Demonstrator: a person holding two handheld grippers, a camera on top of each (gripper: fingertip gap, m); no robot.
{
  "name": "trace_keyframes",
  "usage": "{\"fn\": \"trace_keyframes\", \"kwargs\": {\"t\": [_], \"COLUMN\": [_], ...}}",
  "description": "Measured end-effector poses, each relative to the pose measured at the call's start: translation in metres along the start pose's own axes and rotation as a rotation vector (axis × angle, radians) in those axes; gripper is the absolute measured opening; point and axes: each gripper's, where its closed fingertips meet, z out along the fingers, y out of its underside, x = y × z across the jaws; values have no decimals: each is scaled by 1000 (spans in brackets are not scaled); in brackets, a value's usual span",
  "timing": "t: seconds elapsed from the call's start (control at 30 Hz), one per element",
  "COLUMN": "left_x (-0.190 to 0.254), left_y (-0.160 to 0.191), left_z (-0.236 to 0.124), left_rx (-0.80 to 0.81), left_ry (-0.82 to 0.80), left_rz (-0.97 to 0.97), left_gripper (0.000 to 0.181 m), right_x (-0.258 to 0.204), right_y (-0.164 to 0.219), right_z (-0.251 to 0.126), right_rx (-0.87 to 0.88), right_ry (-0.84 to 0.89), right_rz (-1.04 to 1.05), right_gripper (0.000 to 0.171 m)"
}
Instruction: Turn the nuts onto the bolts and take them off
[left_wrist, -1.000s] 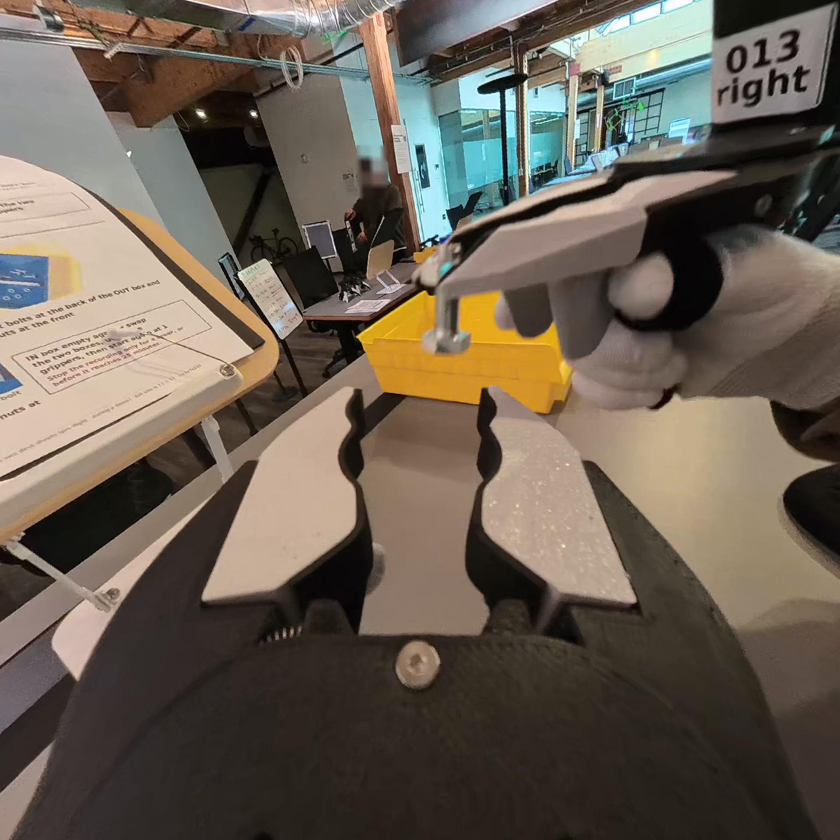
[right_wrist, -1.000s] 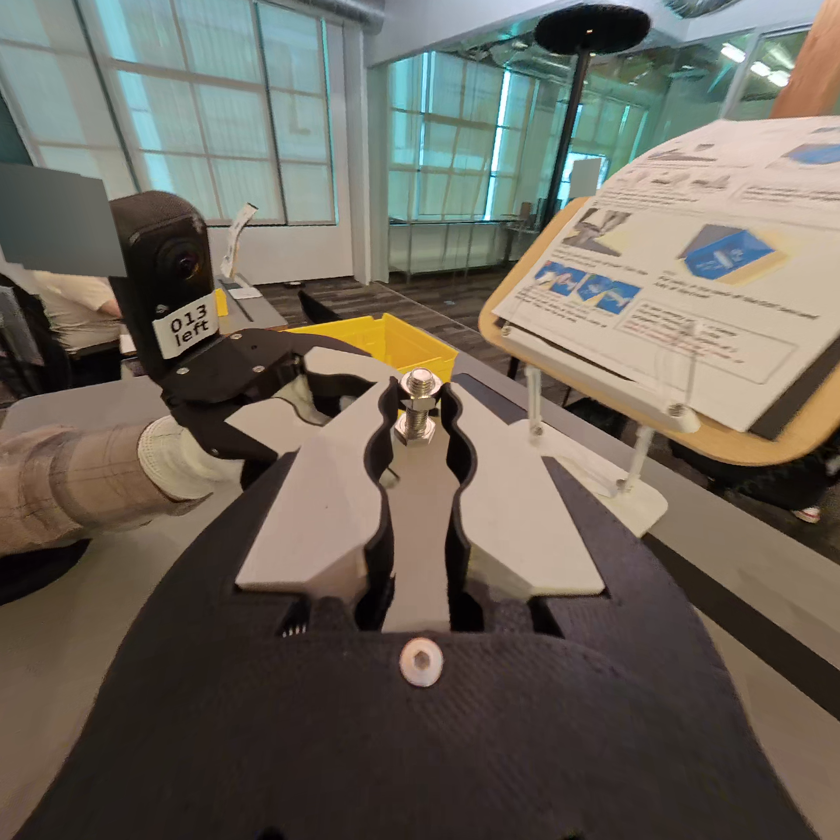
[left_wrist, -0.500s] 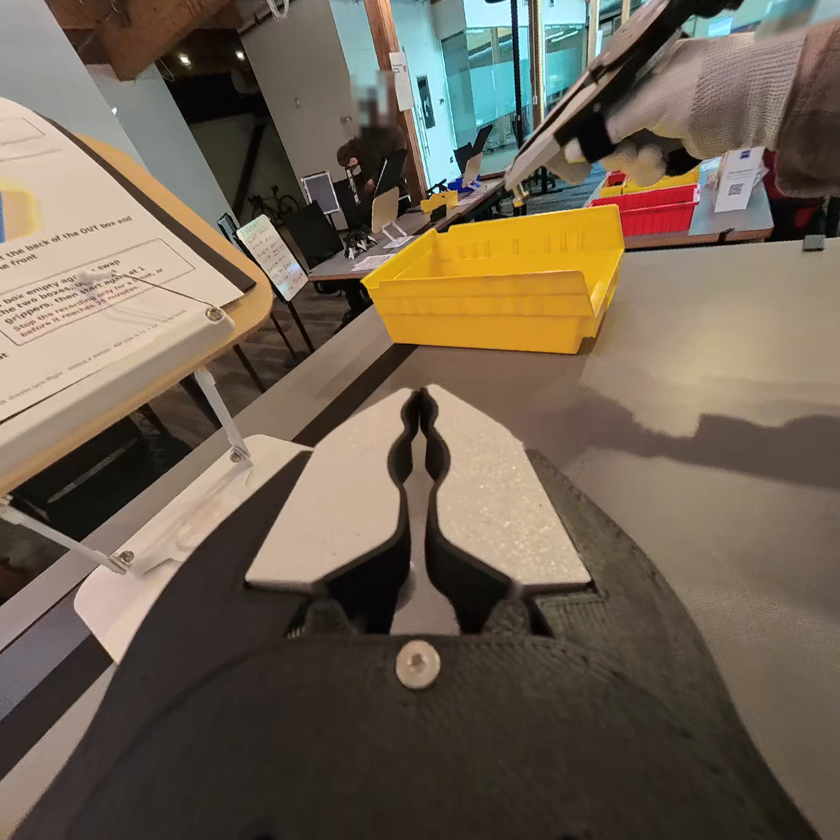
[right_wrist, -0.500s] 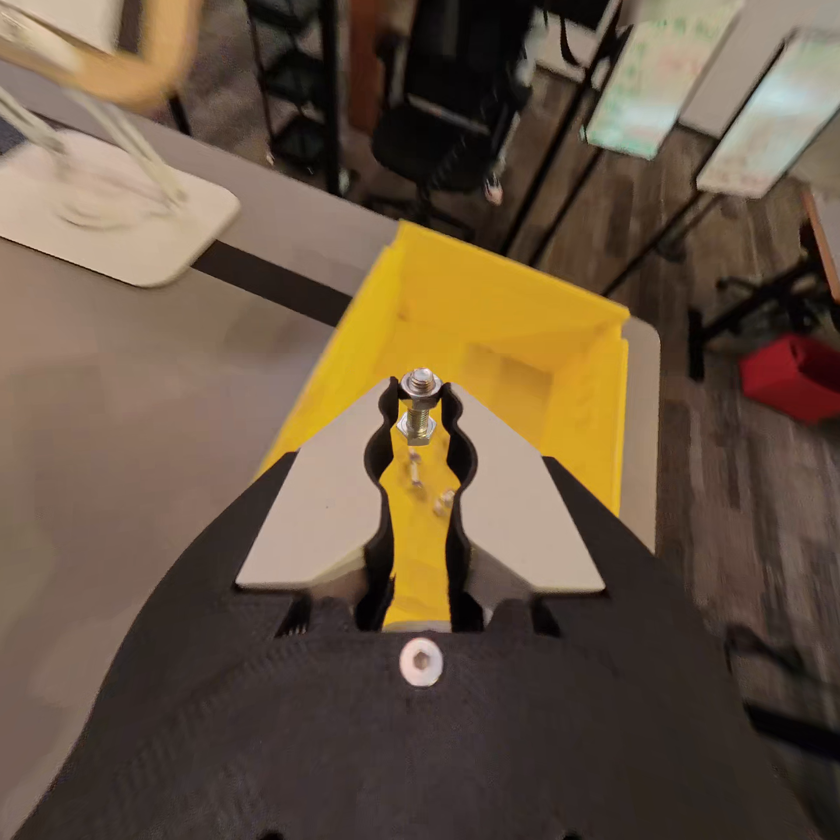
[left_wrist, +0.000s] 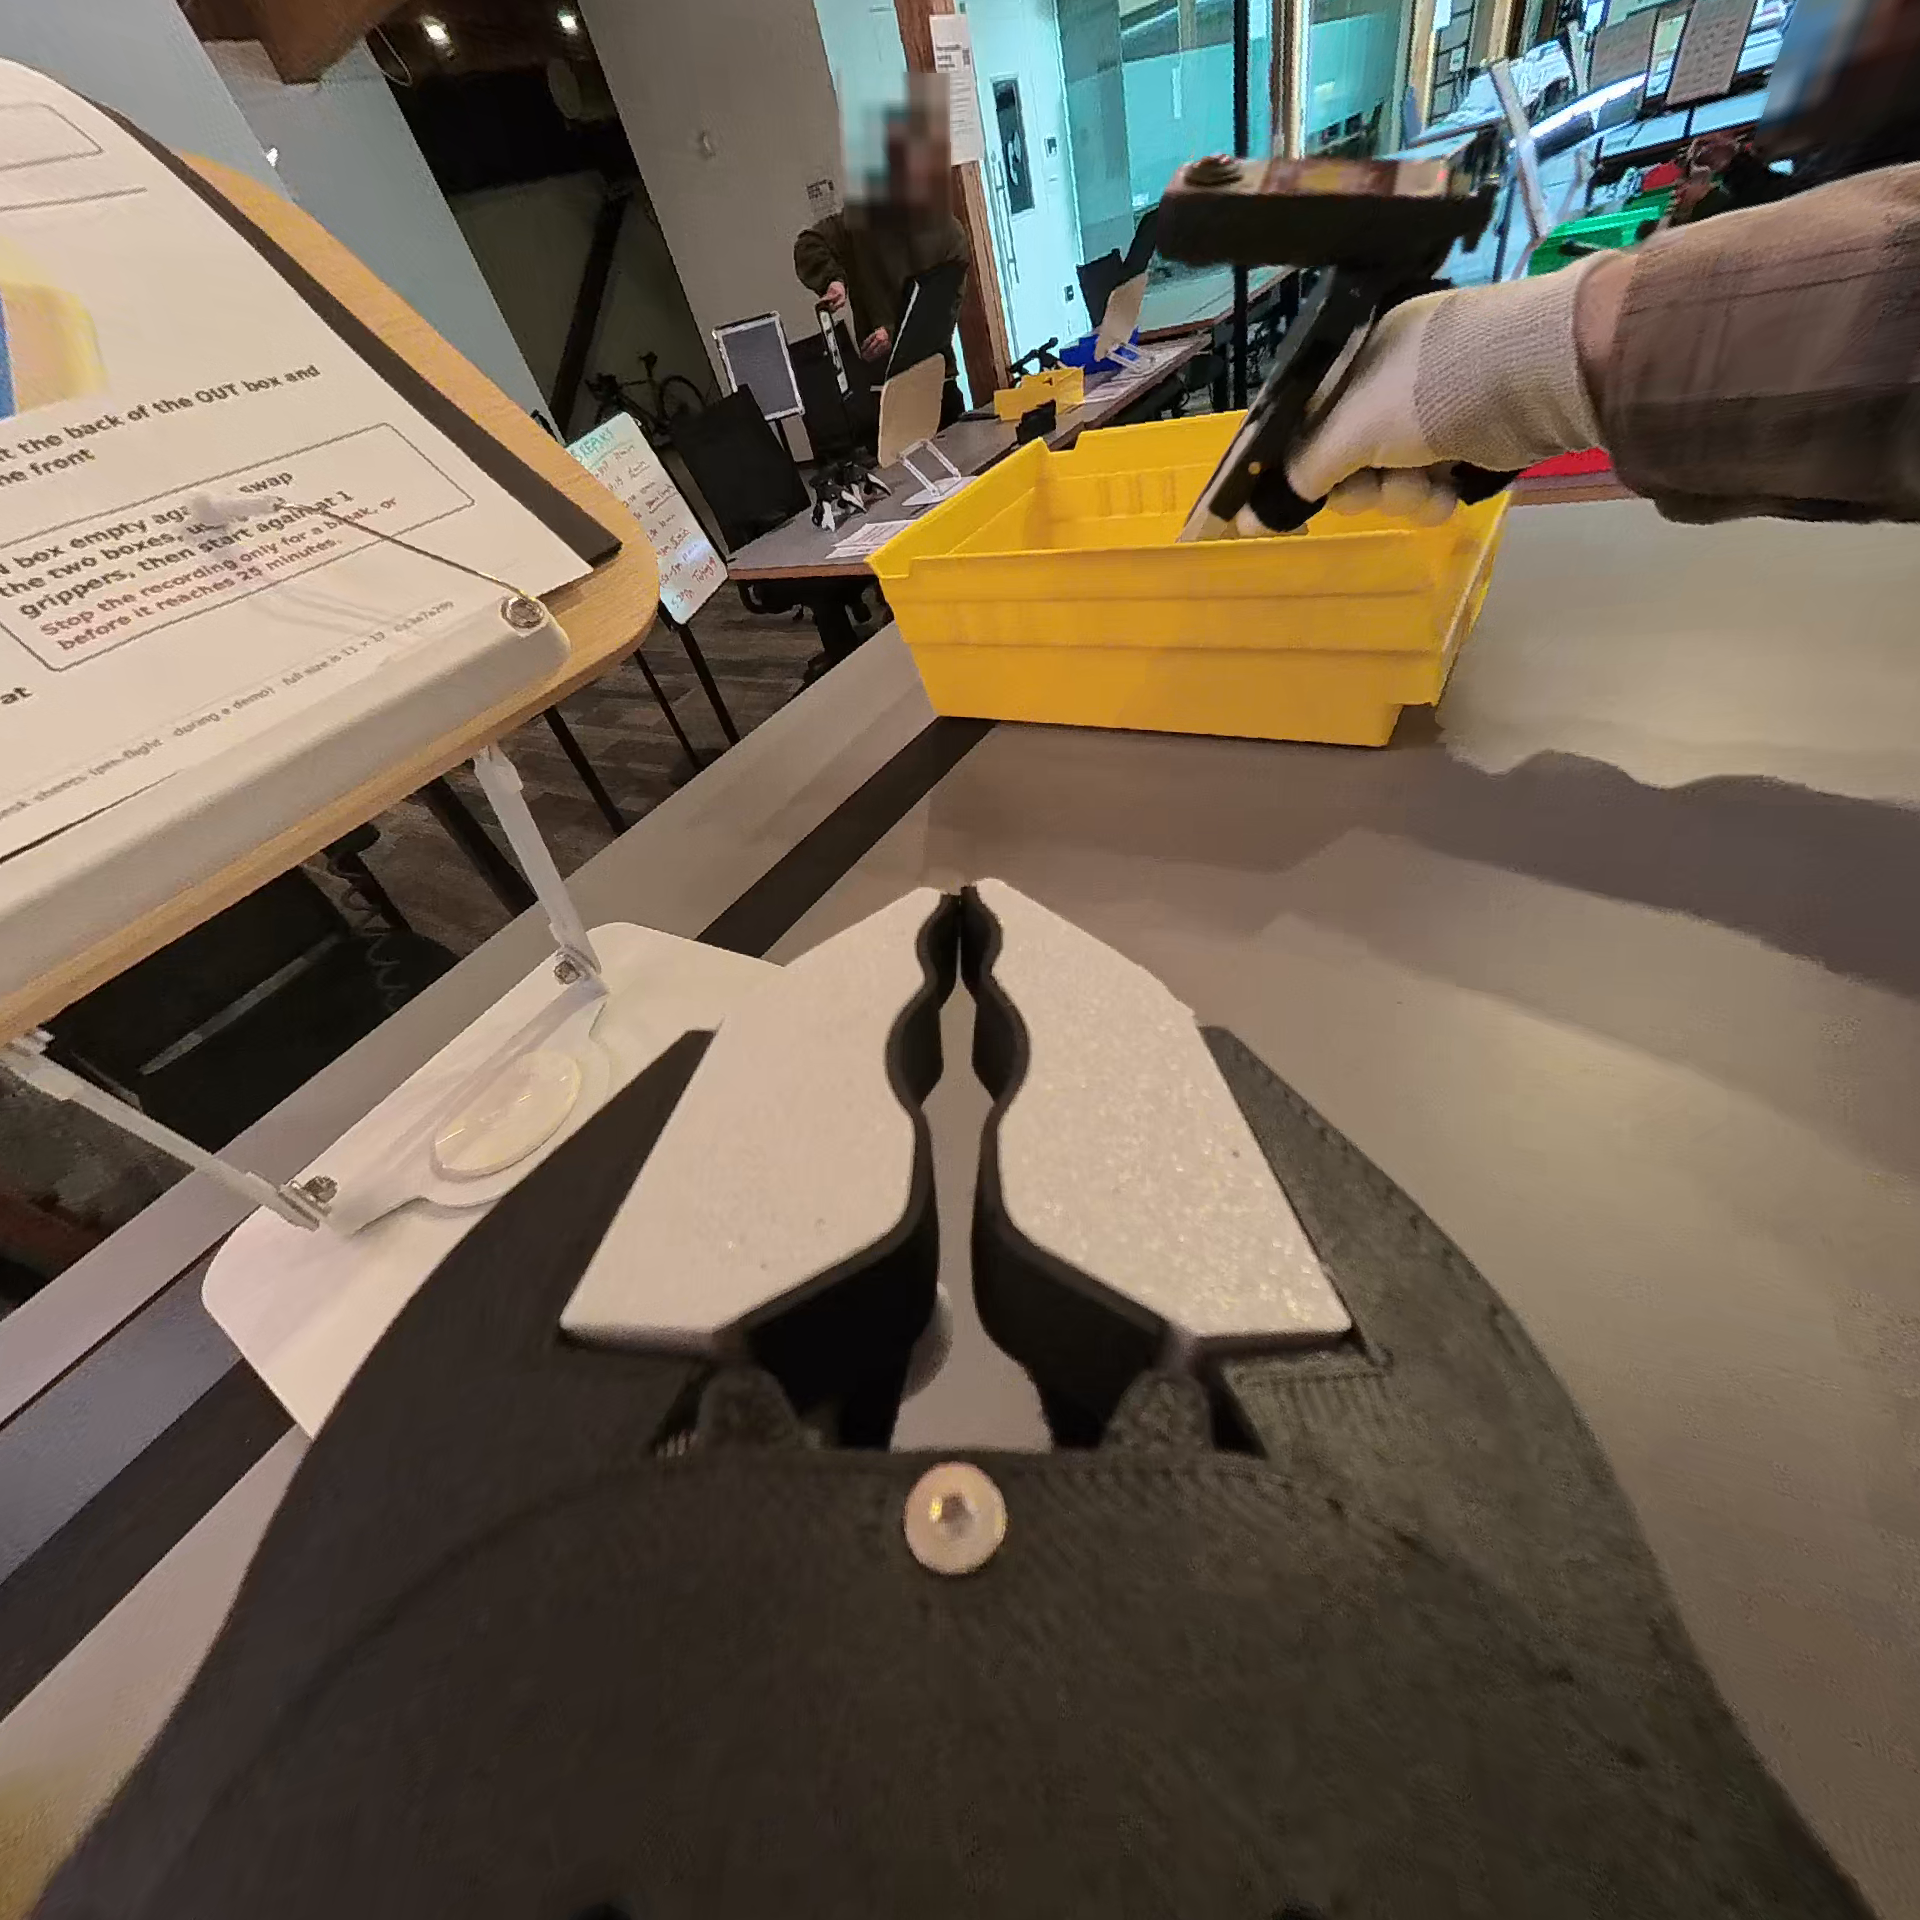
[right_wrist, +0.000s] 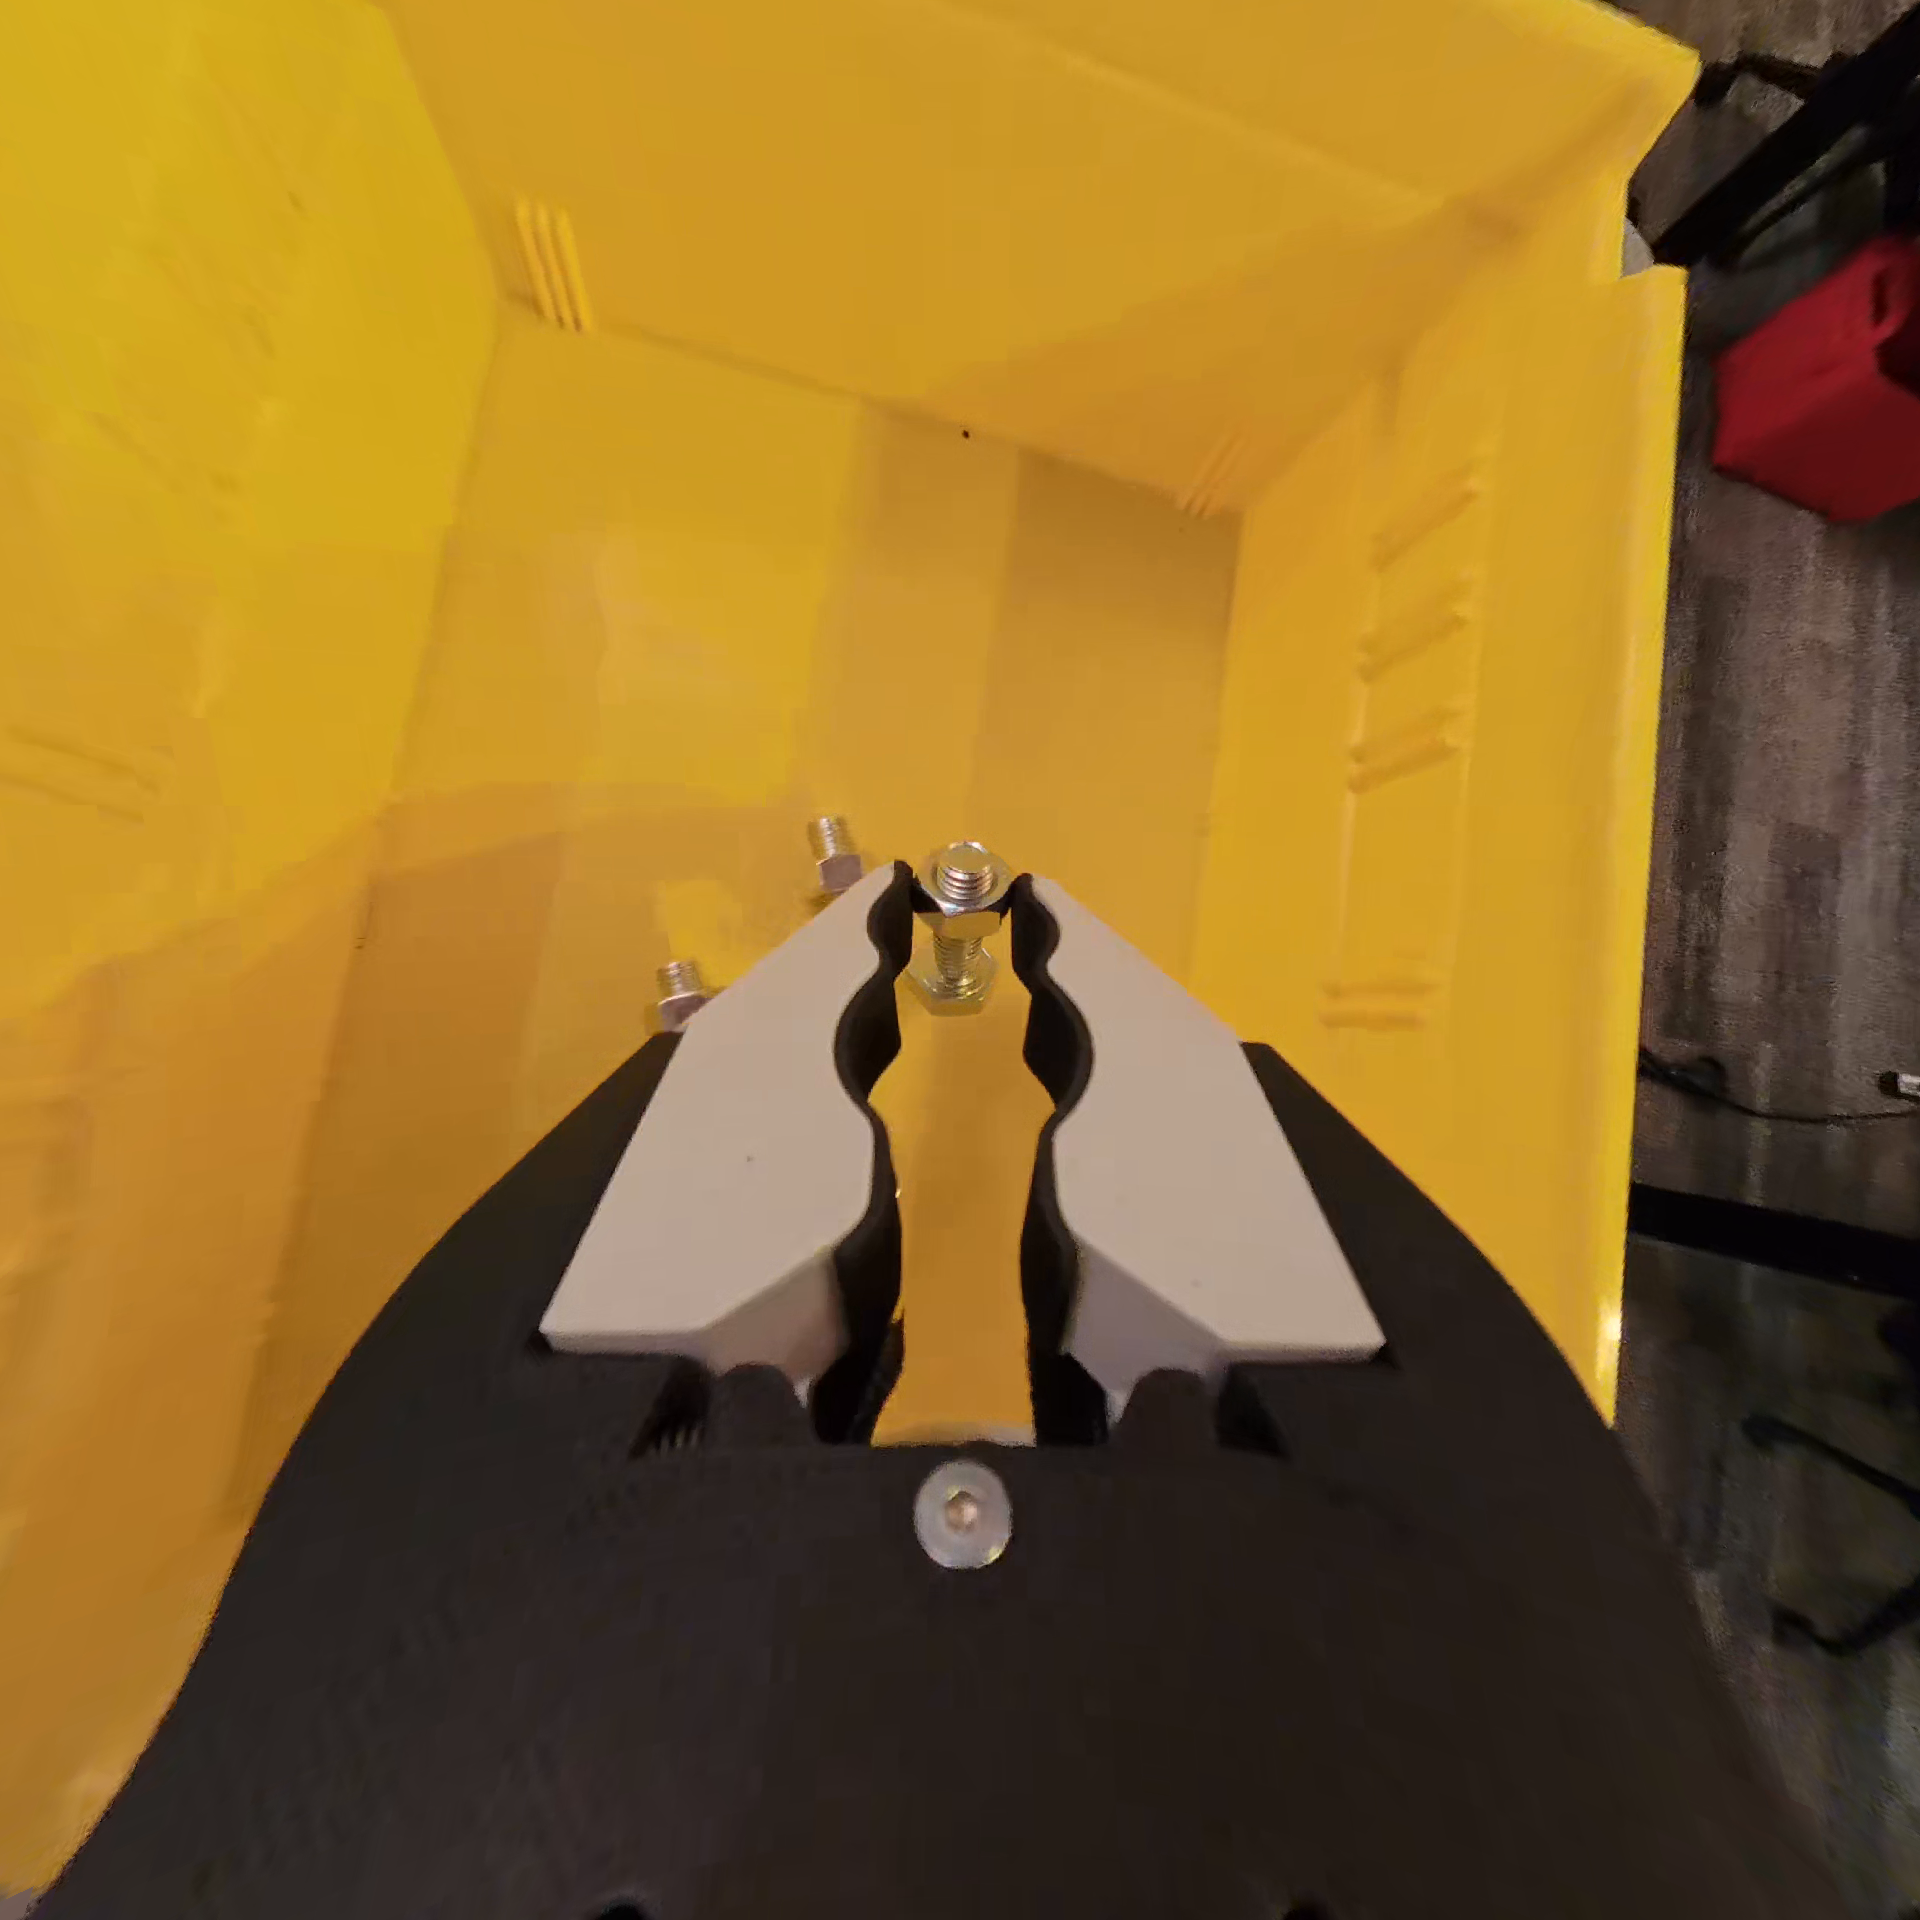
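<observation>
Inside the yellow plastic bin (right_wrist: 935, 260), our right gripper (right_wrist: 961, 899) pinches the silver nut-and-bolt assembly (right_wrist: 958, 935); our left gripper (left_wrist: 958, 904) seems clenched, empty.

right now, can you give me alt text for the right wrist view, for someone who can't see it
The right gripper, seen along its own fingers, pinches the nut of a bolt down inside a yellow bin. Two more bolts lie on the bin floor just left of the fingertips. Dark floor and a red bin show past the bin's right wall.
</observation>
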Motion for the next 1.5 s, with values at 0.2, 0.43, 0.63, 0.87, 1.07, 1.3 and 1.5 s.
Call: {"fn": "trace_keyframes", "kwargs": {"t": [0.2, 0.43, 0.63, 0.87, 1.07, 1.3, 1.5], "left_x": [1, 2, 9, -3, -34, -147, -211], "left_y": [1, 2, 2, -18, -39, -5, 93], "left_z": [1, 2, 4, -1, -25, -164, -315], "left_rx": [-6, -13, -25, -1, -48, -220, -477], "left_ry": [4, 14, 36, -9, -129, -593, -959], "left_rz": [7, -7, -11, -62, -1, -64, -171], "left_gripper": [0, 1, 3, 43, 66, 74, 80], "right_x": [3, 4, 3, 22, 51, 75, 58], "right_y": [8, 28, 24, -1, 28, 80, 107], "right_z": [25, 15, -13, -100, -150, -135, -104], "right_rx": [-87, -126, -118, 118, 239, 274, 256], "right_ry": [-37, -48, -27, 70, 156, 151, 48], "right_rz": [-12, 7, -64, -90, -55, 79, 112], "right_gripper": [17, 17, 42, 49, 74, 85, 89]}}
